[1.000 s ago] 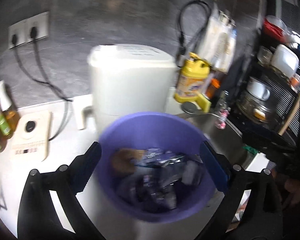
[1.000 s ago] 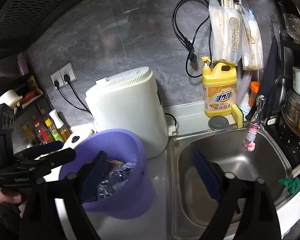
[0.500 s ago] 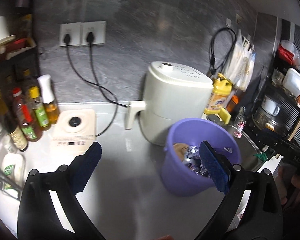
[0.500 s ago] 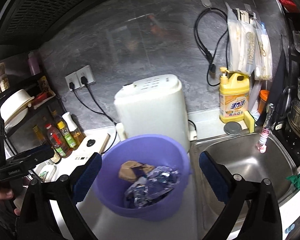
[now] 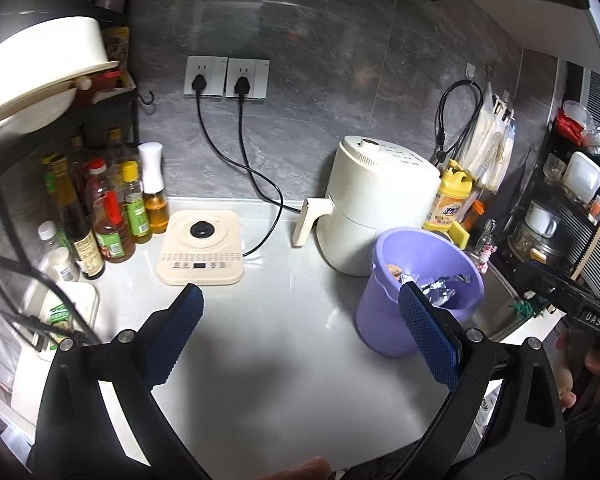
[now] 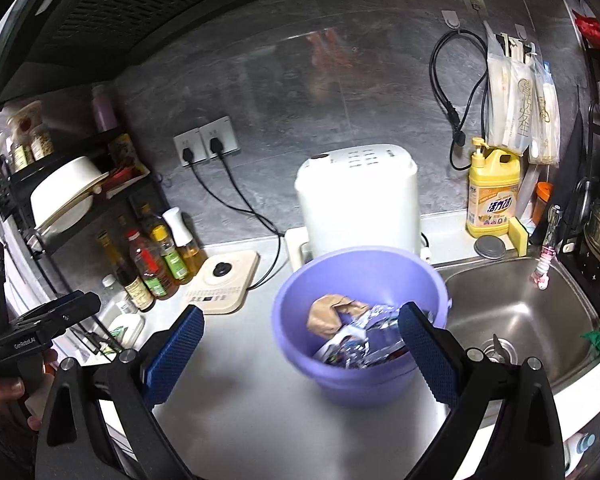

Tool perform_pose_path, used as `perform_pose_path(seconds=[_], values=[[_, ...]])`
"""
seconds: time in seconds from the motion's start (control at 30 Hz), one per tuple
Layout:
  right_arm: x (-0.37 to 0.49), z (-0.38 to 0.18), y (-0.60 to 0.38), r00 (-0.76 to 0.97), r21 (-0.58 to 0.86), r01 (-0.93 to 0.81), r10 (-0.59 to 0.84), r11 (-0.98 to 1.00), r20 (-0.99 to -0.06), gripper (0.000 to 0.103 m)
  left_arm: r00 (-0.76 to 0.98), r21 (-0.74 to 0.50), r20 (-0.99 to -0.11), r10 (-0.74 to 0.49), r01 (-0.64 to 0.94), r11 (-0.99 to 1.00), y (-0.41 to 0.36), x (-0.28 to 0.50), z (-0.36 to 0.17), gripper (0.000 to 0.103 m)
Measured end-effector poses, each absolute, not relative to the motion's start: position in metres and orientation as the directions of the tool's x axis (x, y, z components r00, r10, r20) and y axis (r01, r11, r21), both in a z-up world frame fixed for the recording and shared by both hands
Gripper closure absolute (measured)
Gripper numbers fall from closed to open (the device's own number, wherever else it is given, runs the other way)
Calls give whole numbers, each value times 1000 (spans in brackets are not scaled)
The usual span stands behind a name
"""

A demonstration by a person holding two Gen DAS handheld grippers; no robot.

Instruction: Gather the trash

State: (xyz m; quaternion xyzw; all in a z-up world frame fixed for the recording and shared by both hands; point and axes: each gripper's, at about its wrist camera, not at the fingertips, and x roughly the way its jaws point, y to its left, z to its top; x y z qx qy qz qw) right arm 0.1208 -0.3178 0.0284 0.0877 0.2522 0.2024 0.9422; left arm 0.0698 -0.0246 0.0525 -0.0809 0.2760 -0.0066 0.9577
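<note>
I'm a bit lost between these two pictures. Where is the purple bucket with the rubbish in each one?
Left wrist view: the purple bucket is right of centre, partly behind the left gripper's right finger.
Right wrist view: the bucket is at lower centre, between the right gripper's open fingers.
Shared landmark: the white appliance just behind the bucket.

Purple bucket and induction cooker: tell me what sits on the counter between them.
Left wrist view: only bare grey countertop separates the purple bucket from the induction cooker.
</note>
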Motion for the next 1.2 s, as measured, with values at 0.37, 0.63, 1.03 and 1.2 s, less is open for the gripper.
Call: perform_pose_path(seconds=[0.37,0.63,1.03,1.2], values=[[67,36,-301,800,249,-362,437,898,-411,8,872,-156,-488,-37,-45,987,-14,15,58,6],[45,36,-288,806,241,-377,445,894,-391,8,881,-156,-473,-13,-69,985,-6,-13,56,6],[35,32,-265,793,239,-406,470,882,-389,8,880,-151,-474,21,-105,983,10,-32,56,6],[35,32,-263,793,235,-407,469,883,-388,8,881,-152,-474,20,-104,983,13,-33,56,6]])
